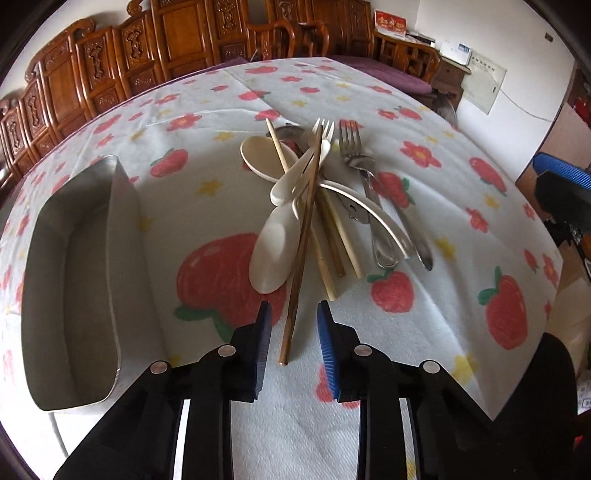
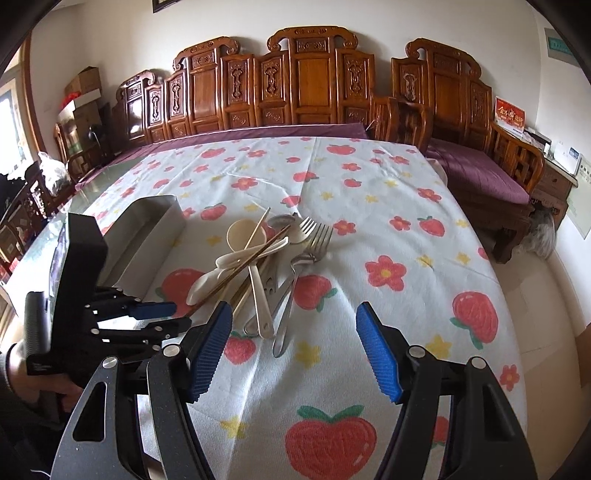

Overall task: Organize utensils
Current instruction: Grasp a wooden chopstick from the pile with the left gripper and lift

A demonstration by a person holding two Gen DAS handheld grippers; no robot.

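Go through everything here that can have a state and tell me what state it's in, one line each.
Left claw: open, pads astride a dark chopstick, not pressing.
Right claw: wide open, empty, above the cloth.
Tray: empty, upright.
Utensil pile: tangled, unsorted.

White plastered walls [image 2: 122,33], carved wooden bench backs [image 2: 310,81] along them, purple seat cushions [image 2: 484,173] — stacked cardboard boxes [image 2: 86,92] in the left corner, daylight from a window [image 2: 7,122], pale floor [image 2: 532,280] at right.
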